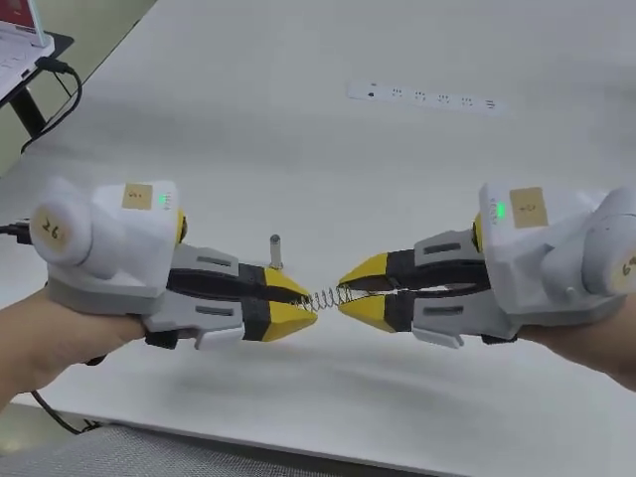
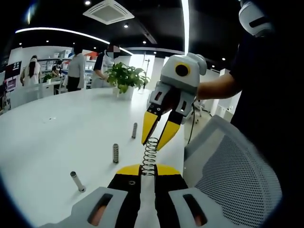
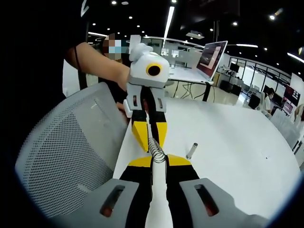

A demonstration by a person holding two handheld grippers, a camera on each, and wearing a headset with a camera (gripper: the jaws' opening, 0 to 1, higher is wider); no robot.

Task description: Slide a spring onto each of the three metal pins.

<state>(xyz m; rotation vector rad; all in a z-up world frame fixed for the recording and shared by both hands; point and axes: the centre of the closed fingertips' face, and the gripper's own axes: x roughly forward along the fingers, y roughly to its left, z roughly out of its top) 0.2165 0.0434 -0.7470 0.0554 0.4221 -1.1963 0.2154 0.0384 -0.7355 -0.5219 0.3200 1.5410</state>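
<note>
A small steel spring (image 1: 326,296) hangs level in the air between my two grippers. My left gripper (image 1: 310,303) is shut on one end of it and my right gripper (image 1: 343,296) is shut on the other, tips nearly meeting. In the left gripper view the spring (image 2: 150,154) rises from my left gripper (image 2: 148,170) to the right gripper (image 2: 154,142). On the white table a bare pin (image 2: 76,181) stands nearest, then two pins wearing springs (image 2: 115,153) (image 2: 134,130). One pin (image 1: 275,250) stands upright just behind the left gripper's jaws.
A white power strip (image 1: 427,97) lies far back on the table (image 1: 298,149). A laptop (image 1: 15,40) with cables sits at the far left. A grey mesh chair (image 2: 228,171) stands close to the table's near edge. People and a plant (image 2: 126,78) are far behind.
</note>
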